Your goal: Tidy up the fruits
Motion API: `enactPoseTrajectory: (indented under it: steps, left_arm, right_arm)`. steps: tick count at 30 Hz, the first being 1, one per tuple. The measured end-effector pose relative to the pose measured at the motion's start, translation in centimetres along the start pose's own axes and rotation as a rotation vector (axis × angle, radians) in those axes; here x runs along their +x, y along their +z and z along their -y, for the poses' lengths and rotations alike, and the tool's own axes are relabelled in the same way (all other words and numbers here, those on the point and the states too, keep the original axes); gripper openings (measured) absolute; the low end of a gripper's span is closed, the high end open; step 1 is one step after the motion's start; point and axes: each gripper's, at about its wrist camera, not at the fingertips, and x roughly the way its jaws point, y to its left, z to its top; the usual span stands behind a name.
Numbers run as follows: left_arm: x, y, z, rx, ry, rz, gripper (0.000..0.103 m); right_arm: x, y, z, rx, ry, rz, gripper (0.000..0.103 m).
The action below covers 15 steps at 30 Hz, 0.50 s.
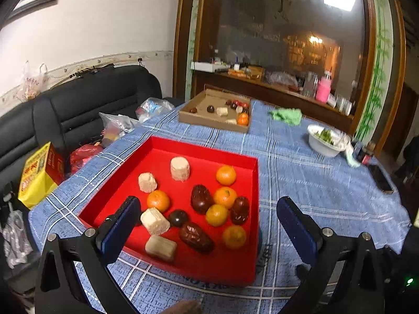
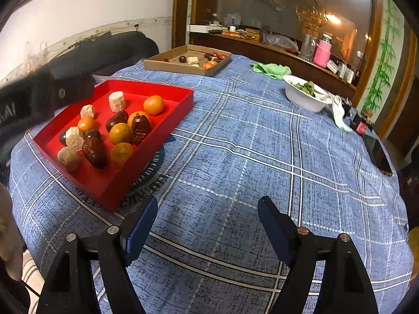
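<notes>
On blue cloth, red tray [image 1: 255, 183] – oranges [image 1: 225, 174], dates [image 1: 201, 198]

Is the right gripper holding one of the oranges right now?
No, the right gripper is open and empty above the blue plaid tablecloth, while the oranges lie in the red tray.

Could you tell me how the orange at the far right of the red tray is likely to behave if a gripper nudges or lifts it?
The orange looks round and sits apart from the rest, so a nudge would probably roll it across the red tray. Its skin looks smooth, so the pads might slip on it.
</notes>
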Motion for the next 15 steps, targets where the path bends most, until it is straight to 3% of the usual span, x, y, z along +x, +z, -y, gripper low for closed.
enactPoseTrajectory:
  steps: [5,12,15]
  left_arm:
    - [0.0,0.7,-1.6,-0.065,-0.047,0.008,0.103]
    - [0.6,1.1,-2.4,-0.057,0.059,-0.008,0.103]
    - [1.0,1.1,-1.5,-0.044,0.058,-0.043,0.103]
  right_arm:
    - [-0.4,0.6,-1.4,-0.041,0.010,0.020,0.084]
    - [-0.3,0.9,-1.9,-0.052,0.007,0.023,0.085]
    - [-0.3,1.0,-1.0,-0.030,-0.003,0.018,0.085]
